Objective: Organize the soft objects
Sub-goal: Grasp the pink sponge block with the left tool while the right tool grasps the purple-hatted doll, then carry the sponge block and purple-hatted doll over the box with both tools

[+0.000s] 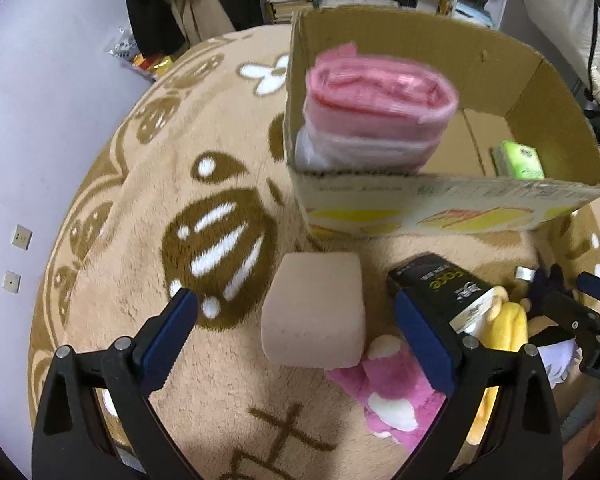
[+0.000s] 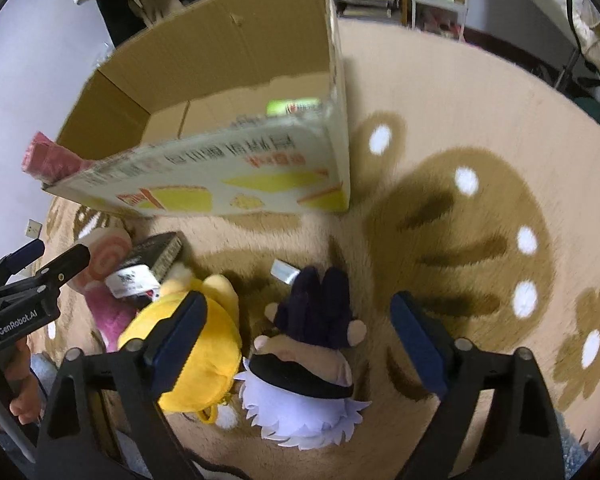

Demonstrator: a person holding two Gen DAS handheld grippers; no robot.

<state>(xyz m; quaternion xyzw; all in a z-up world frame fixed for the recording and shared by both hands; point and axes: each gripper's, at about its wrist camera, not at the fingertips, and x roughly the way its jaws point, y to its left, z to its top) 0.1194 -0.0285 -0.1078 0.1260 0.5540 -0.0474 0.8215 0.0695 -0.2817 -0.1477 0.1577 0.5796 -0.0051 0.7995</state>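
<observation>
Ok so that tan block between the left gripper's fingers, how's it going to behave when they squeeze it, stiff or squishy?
The tan block looks like a foam or plush cushion, with rounded edges and a matte, fuzzy surface, so it will probably compress rather than resist. It is likely light for its bulk. Its flat faces suggest it won't roll, and the left gripper, open around it, may need to close well in.

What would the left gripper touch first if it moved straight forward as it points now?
Most likely the tan foam block, lying on the rug between the open jaws of the left gripper. The cardboard box stands farther behind it; depth is uncertain.

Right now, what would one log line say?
left gripper: open, over beige block | right gripper: open, over doll | box: pink bundle inside
</observation>
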